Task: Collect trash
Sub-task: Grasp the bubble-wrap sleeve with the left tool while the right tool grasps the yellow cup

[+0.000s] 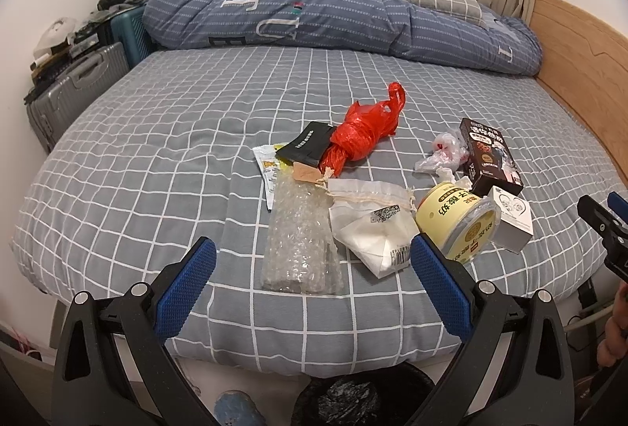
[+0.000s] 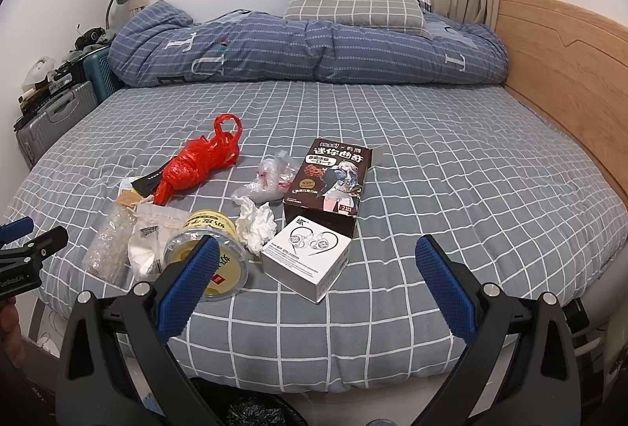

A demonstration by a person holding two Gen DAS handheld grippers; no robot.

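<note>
Both grippers hang over the near edge of the bed (image 1: 165,135) with nothing between their blue pads. The left gripper (image 1: 314,265) is spread wide, its fingers framing the bubble wrap (image 1: 300,241) at lower centre. The right gripper (image 2: 318,265) is equally spread, low in its frame, before the white earphone box (image 2: 310,261). The trash lies clustered mid-bed: a red plastic bag (image 1: 363,135), a yellow yoghurt tub (image 1: 459,222), a brown cookie box (image 2: 333,179), crumpled tissue (image 2: 257,224). Below the mattress edge sits what looks like a black-lined bin (image 1: 353,400).
</note>
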